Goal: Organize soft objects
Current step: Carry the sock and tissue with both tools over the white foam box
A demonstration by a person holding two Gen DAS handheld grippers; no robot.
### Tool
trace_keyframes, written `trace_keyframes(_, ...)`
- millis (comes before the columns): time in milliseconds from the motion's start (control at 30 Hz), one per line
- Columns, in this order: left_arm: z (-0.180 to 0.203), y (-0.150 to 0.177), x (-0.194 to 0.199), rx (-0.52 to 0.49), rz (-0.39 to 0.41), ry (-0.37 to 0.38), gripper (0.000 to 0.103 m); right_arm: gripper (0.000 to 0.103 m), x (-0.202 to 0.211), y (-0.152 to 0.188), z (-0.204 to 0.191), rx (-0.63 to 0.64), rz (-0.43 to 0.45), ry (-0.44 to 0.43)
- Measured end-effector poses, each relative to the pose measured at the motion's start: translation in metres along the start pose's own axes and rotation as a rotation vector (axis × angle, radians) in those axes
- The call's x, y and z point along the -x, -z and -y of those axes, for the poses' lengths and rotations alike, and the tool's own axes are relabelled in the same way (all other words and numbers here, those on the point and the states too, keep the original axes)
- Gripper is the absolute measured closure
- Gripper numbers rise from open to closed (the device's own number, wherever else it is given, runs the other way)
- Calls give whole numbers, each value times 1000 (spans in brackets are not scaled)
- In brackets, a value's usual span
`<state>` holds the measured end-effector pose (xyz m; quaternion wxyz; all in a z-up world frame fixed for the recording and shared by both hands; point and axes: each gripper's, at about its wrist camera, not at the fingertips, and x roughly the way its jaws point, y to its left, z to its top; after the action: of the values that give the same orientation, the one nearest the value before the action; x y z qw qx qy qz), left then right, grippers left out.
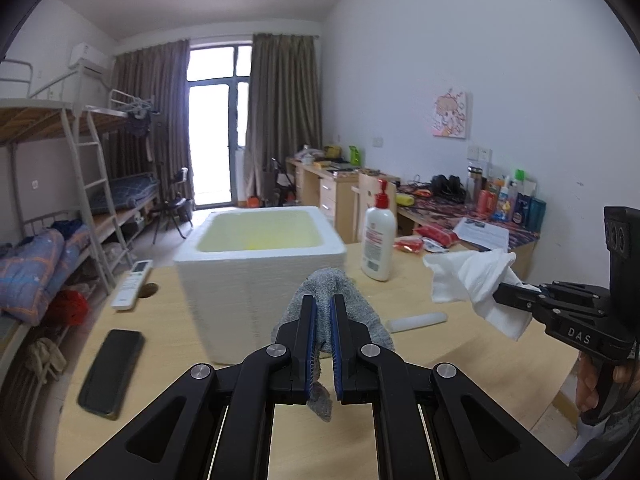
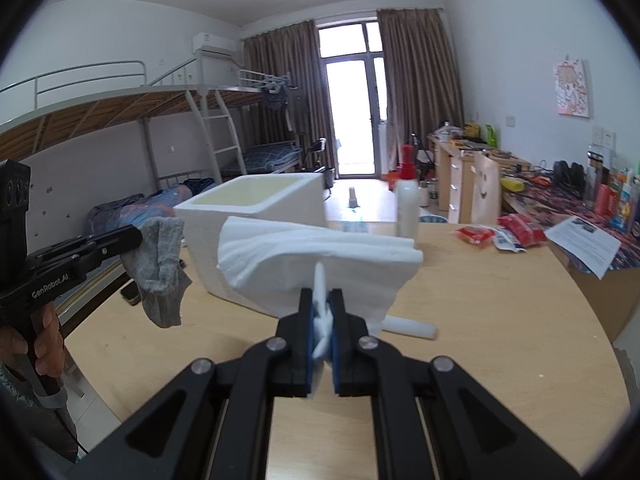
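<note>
My left gripper point(image 1: 323, 300) is shut on a grey sock point(image 1: 340, 286) and holds it above the table, just in front of the white foam box point(image 1: 256, 276). The sock also shows hanging from the left gripper point(image 2: 138, 236) in the right wrist view point(image 2: 162, 272). My right gripper point(image 2: 322, 294) is shut on a white tissue point(image 2: 320, 256), held above the table in front of the foam box point(image 2: 256, 204). The tissue point(image 1: 472, 280) and right gripper point(image 1: 498, 292) show at the right of the left wrist view. The box's inside looks pale yellow.
On the wooden table point(image 1: 160, 320) lie a black phone point(image 1: 112, 372), a white remote point(image 1: 132, 284), a white lotion bottle with red pump point(image 1: 378, 240), a white tube point(image 1: 416, 322) and red snack packets point(image 1: 436, 236). A cluttered desk point(image 2: 580, 208) stands at right, bunk beds at left.
</note>
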<state>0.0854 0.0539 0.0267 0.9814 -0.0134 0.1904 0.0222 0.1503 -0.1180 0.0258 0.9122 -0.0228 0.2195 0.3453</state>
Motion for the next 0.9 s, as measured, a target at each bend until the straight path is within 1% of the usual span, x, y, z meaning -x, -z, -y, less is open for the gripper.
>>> trace_keyframes(200,-19,7,17,26,13,-37,96,94,-5,-3,-27,27,4,-39)
trace_keyframes(433,-32,13,30,51,15,-78,96,94,-12,-6,-45,61,4,-81)
trace_keyframes(533,-36,14,34,48,19,-81,96,94,-16,-6,-48,67,0,-91)
trace_keyframes(900,-41,5,27,49,27,-73,96,94,-26,-14,-46,80,-1,-97)
